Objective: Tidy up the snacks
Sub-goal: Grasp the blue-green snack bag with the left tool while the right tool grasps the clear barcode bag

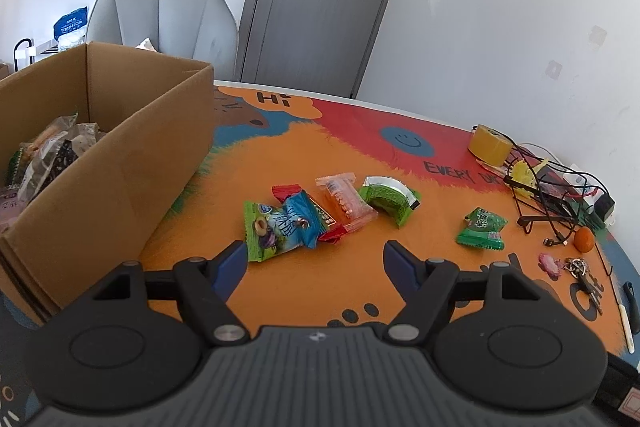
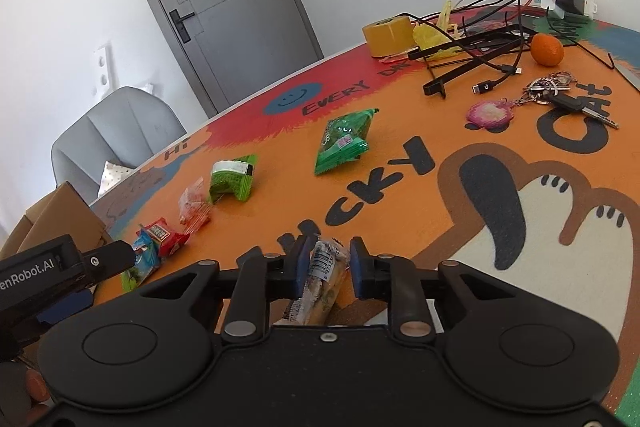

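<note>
Right gripper: blue pads either side of a clear-wrapped snack bar, which stands on end between them; whether the pads truly pinch it I cannot tell (a thin gap seems to show on each side)

Left gripper: jaws wide apart, holding nothing, hovering just short of the heap of packets on the cat-print mat

Cardboard box: at the left gripper's side, several wrapped snacks already inside

Loose stock: blue-green packet, red packet beneath it, clear orange-sweet packet, green curved packet, green sachet lying apart

Hazards: slick film may let the bar slide out if lifted on a loose pinch; overlapped packets may be dragged together by one grab; cables and keys nearby could snag a wide sweep
</note>
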A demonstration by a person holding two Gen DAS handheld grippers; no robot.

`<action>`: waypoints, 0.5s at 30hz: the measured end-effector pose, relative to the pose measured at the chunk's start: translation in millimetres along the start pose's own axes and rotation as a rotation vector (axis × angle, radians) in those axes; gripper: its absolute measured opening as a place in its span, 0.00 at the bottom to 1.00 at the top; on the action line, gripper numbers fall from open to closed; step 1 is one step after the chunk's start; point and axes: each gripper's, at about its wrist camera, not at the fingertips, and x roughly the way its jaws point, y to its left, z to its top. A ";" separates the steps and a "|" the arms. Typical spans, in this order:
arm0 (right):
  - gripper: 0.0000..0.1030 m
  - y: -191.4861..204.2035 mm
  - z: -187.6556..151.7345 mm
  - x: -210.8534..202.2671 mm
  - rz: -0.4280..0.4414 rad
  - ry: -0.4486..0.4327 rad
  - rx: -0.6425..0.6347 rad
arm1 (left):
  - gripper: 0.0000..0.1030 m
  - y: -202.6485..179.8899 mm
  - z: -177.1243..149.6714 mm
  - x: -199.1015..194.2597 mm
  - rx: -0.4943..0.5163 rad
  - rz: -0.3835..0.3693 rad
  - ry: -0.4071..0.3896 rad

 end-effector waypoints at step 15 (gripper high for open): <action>0.27 -1.4 17.8 16.6 0.080 -0.014 -0.035 | 0.72 6.9 14.8 49.6 -0.033 0.128 0.014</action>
